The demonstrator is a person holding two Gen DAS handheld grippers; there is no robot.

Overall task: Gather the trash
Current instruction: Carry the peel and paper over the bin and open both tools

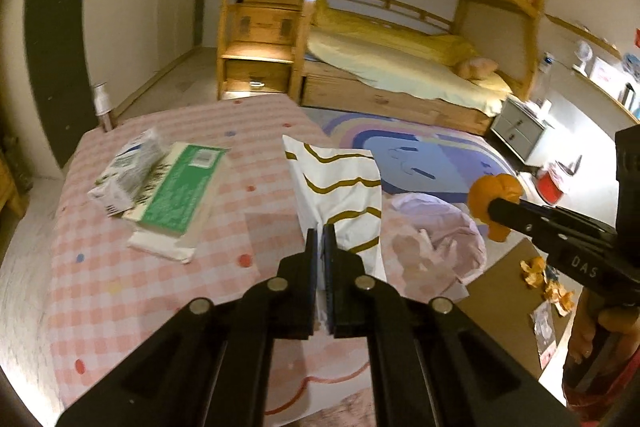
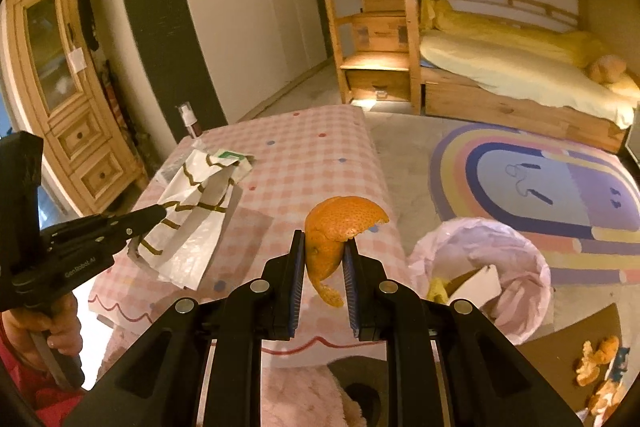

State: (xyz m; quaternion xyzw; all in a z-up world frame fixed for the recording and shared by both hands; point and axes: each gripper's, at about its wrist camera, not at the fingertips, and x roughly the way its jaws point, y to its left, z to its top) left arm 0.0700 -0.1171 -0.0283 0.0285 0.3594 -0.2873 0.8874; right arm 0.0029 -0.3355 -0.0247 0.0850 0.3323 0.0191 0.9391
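Note:
My left gripper (image 1: 321,229) is shut on the near edge of a white wrapper with olive wavy stripes (image 1: 340,187), which hangs lifted over the pink checked table (image 1: 120,287). In the right wrist view the same wrapper (image 2: 192,223) dangles from the left gripper (image 2: 158,215), held by a hand. My right gripper (image 2: 322,255) is shut on a curled piece of orange peel (image 2: 340,227), above the table's right edge. The left wrist view shows that peel (image 1: 494,199) at the right gripper (image 1: 496,207). A bin with a pink liner (image 2: 480,259) stands on the floor beside the table.
A green book (image 1: 180,191) and a crumpled carton (image 1: 128,171) lie on the table's far left, and a spray bottle (image 2: 188,119) stands at its far corner. More orange peel pieces (image 2: 600,371) lie on a brown board by the bin. A rainbow rug (image 2: 540,187) and a bunk bed (image 2: 520,75) lie beyond.

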